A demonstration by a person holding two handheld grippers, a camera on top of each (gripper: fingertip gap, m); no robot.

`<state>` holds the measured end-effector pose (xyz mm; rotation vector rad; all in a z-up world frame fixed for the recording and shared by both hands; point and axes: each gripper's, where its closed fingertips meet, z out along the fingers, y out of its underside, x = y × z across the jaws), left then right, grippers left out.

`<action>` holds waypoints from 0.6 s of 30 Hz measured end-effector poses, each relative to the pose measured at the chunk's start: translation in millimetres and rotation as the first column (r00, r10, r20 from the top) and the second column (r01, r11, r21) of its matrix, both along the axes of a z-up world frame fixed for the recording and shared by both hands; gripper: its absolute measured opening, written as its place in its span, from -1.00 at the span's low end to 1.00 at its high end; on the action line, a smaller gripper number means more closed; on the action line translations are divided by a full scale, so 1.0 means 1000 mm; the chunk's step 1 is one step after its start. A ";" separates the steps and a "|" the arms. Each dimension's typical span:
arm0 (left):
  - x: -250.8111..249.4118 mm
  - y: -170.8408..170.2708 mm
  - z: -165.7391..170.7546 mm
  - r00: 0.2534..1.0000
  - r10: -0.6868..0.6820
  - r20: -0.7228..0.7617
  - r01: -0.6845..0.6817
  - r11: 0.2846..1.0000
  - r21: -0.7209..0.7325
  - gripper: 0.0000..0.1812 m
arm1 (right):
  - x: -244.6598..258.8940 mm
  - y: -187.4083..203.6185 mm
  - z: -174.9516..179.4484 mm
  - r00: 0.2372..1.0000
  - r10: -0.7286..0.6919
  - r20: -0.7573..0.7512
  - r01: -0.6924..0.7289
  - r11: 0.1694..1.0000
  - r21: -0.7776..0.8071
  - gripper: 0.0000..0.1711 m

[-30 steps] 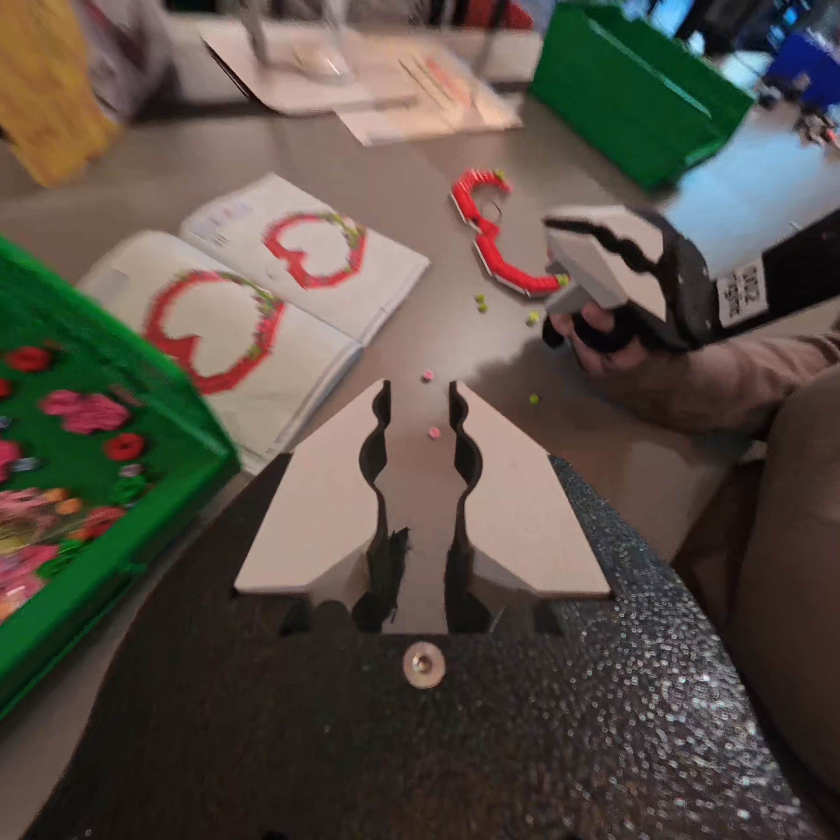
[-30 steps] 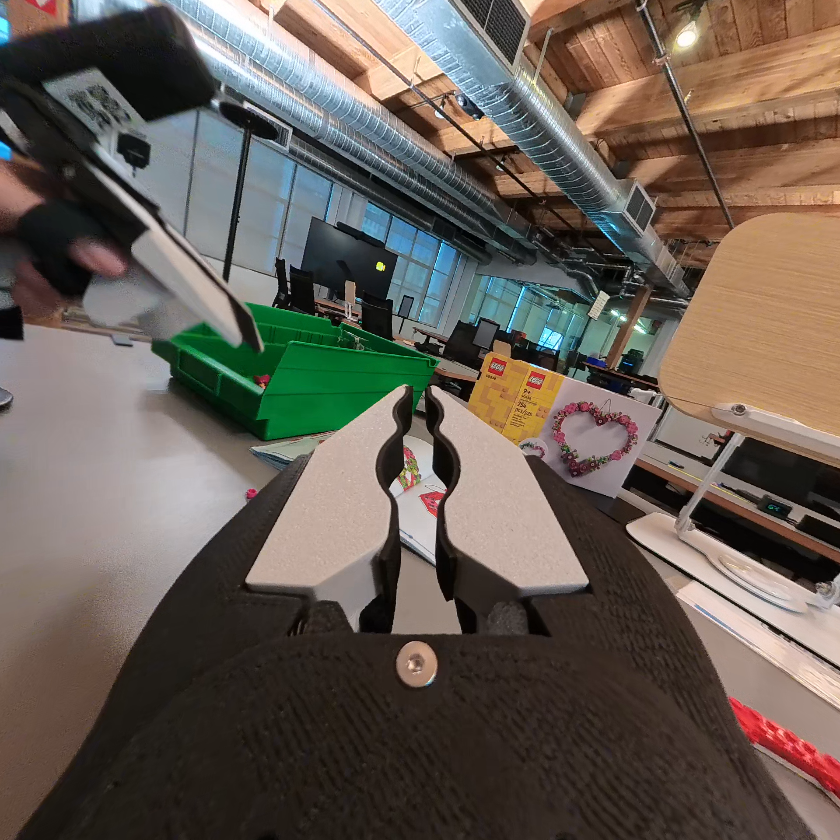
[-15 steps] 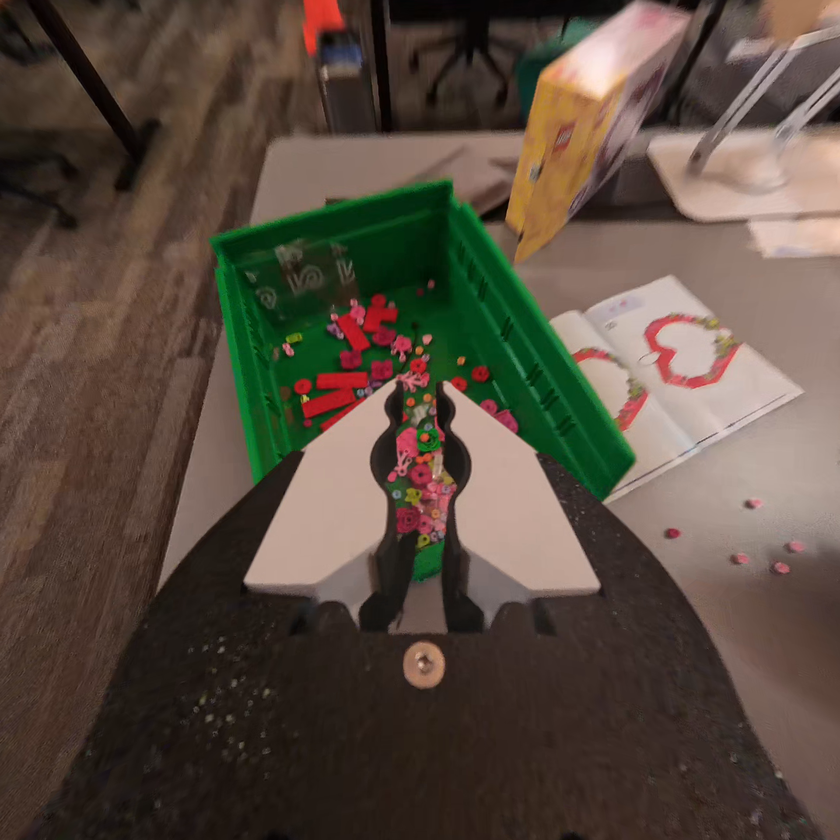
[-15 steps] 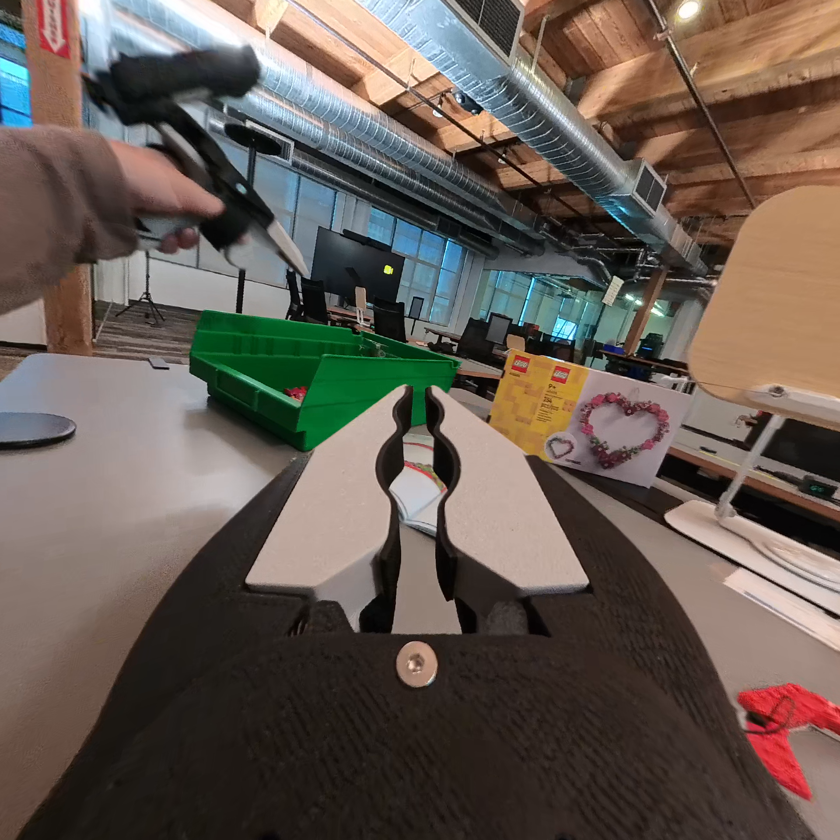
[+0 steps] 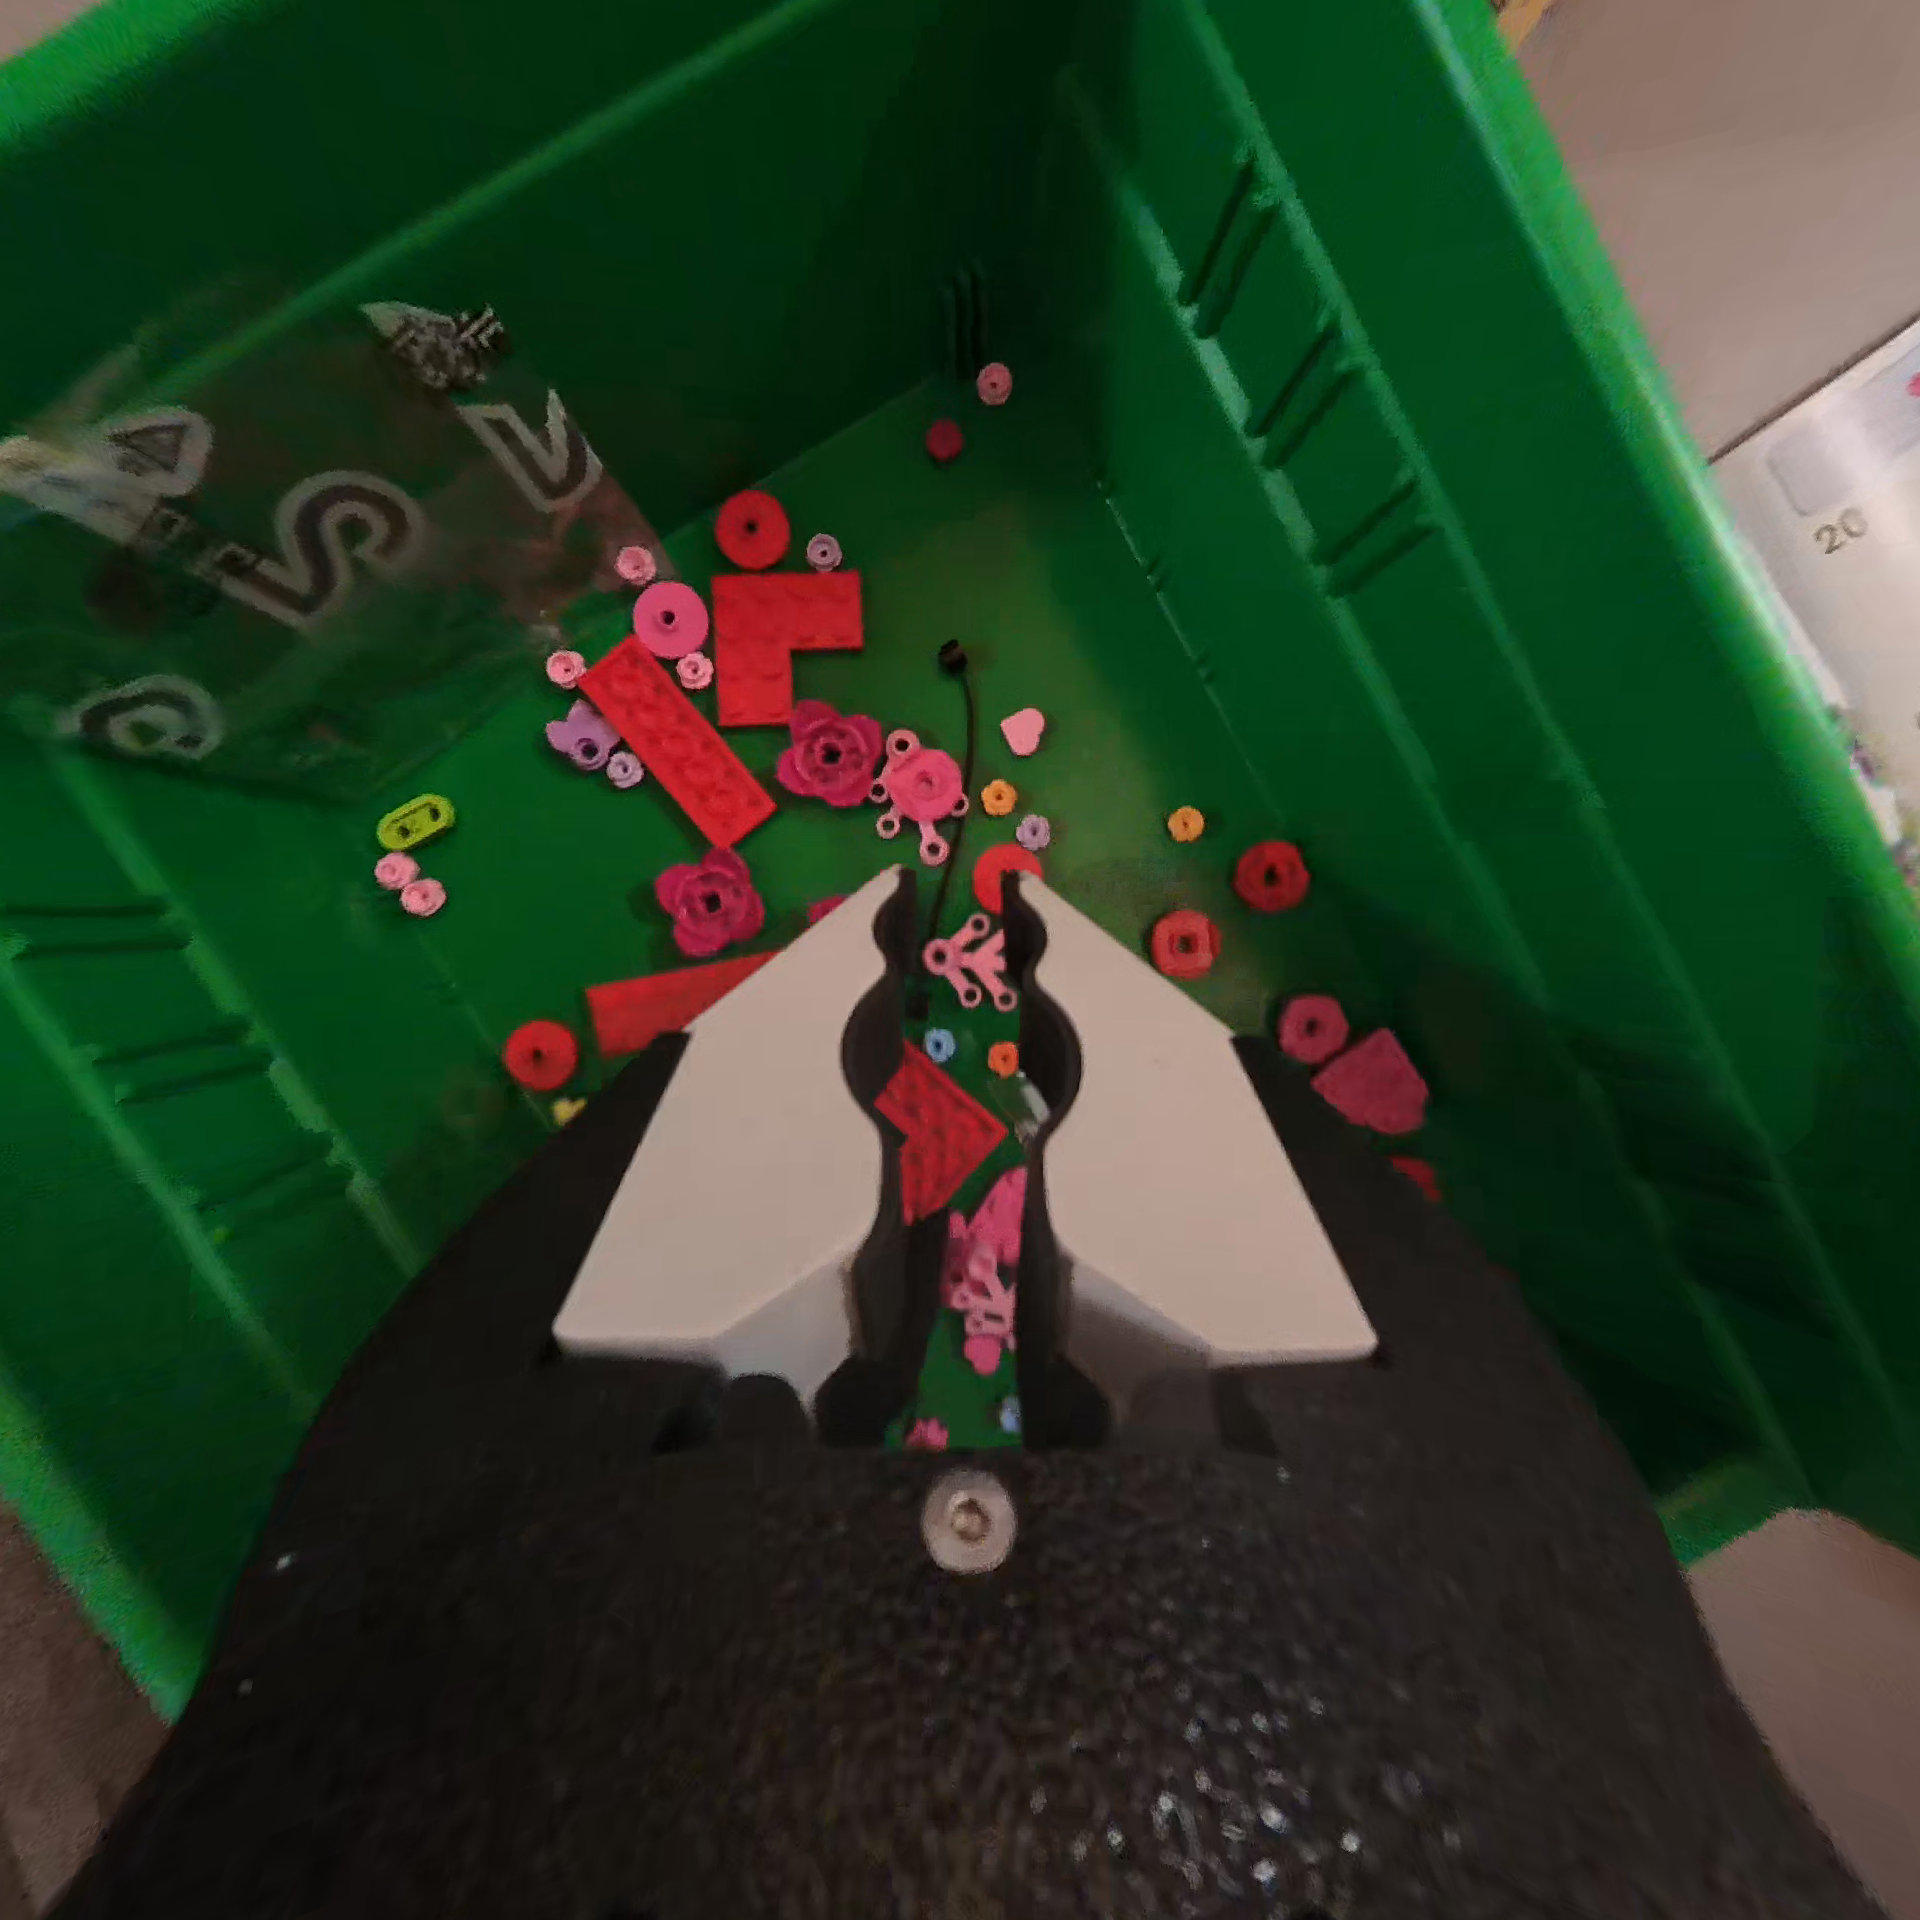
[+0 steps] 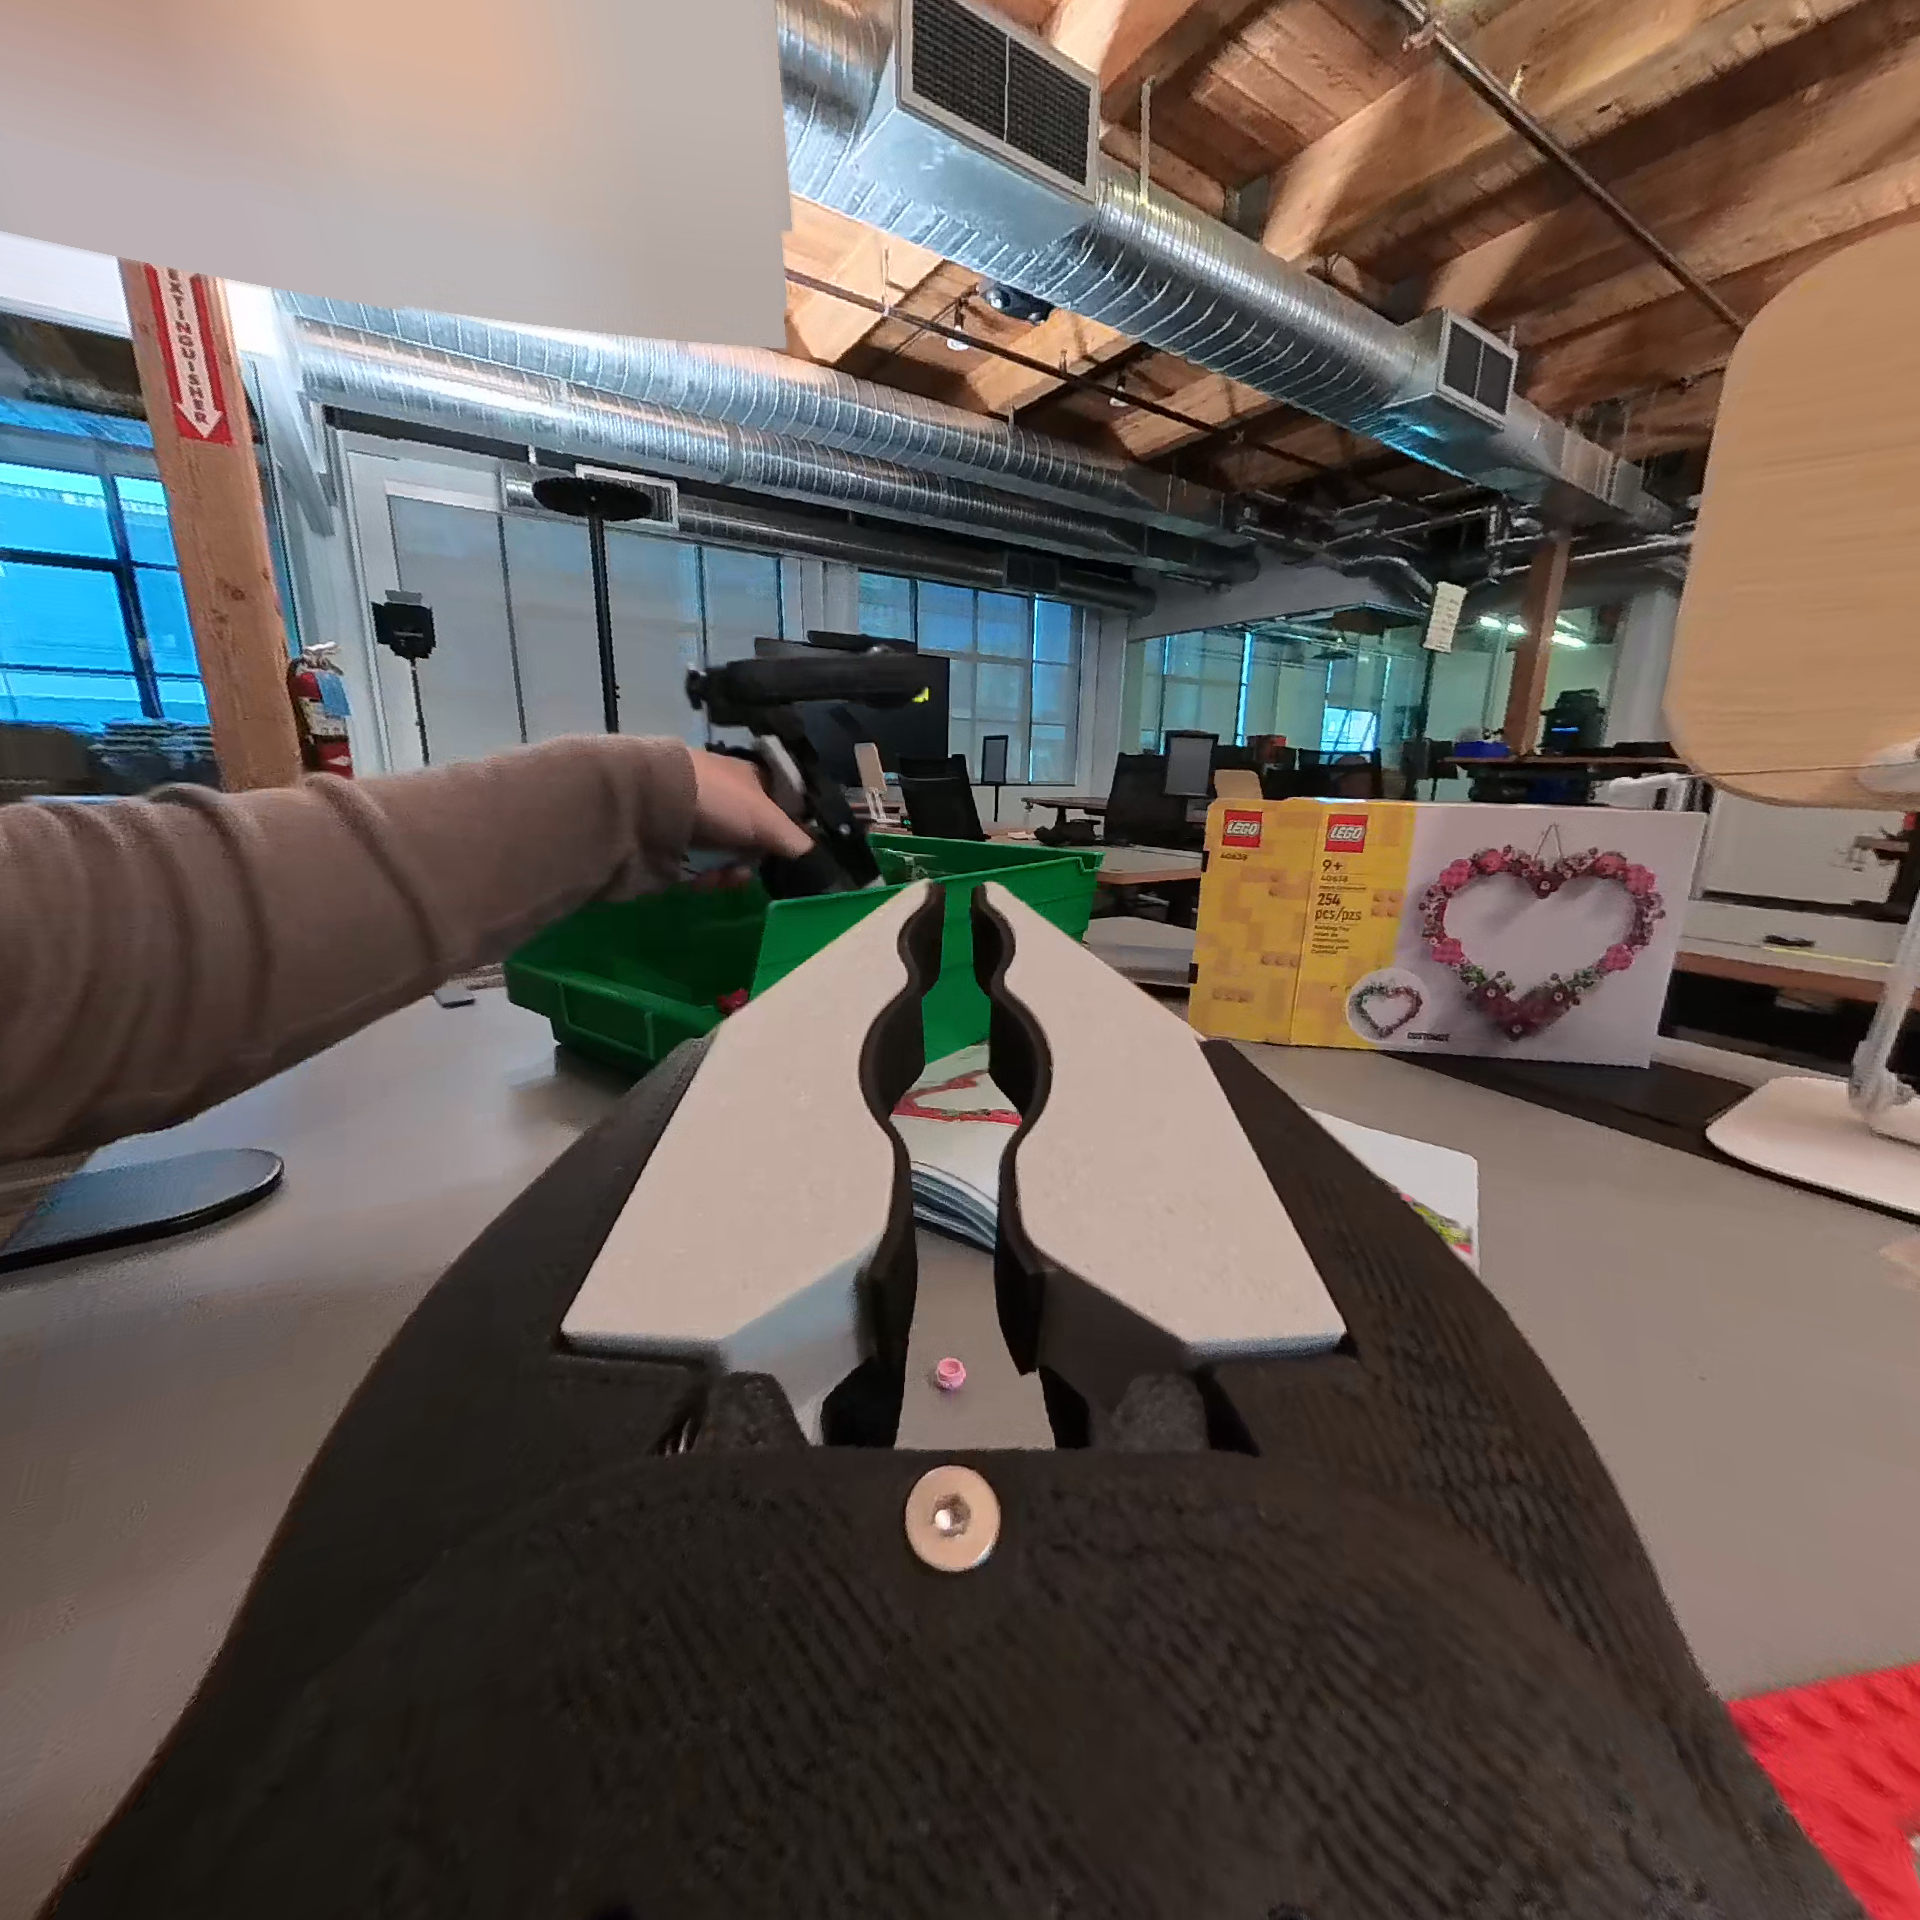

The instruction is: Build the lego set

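My left gripper [image 5: 961,883] is inside the green bin [image 5: 1351,520], low over loose pieces. Its jaws stand a little apart and hold nothing. Under and between them lie a red wedge plate [image 5: 940,1127] and a pink sprig piece [image 5: 971,961]. Ahead lie a long red plate [image 5: 675,727], an L-shaped red plate [image 5: 784,634], dark pink roses [image 5: 828,753], small round studs and a thin black cord [image 5: 968,727]. My right gripper [image 6: 956,896] is shut and empty above the grey table. A small pink stud [image 6: 949,1374] lies under it. A red built part [image 6: 1839,1797] shows at the bottom right.
A clear plastic bag [image 5: 291,540] leans in the bin's left corner. In the right wrist view a sleeved arm [image 6: 260,935] reaches into the bin [image 6: 644,977]. The open instruction booklet [image 6: 956,1184], the set's box [image 6: 1455,925], a white lamp base [image 6: 1818,1143] and a black disc [image 6: 135,1195] sit on the table.
My left gripper swung left from the table and booklet to above the green bin, then went down into it. My right gripper stayed shut while its view turned slightly left.
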<state>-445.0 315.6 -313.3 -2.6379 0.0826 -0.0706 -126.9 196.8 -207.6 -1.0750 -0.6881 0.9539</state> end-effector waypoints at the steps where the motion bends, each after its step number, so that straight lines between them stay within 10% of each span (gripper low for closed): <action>1: 0.002 0.005 -0.002 1.000 -0.004 0.031 0.004 1.000 0.001 -0.86 | 0.000 0.000 0.000 1.000 0.006 -0.006 -0.006 1.000 -0.004 -0.96; 18: 0.002 0.026 -0.015 0.996 0.022 0.089 -0.011 0.993 -0.115 -0.84 | -0.003 -0.002 0.000 0.999 0.044 -0.011 -0.044 0.999 -0.014 -0.94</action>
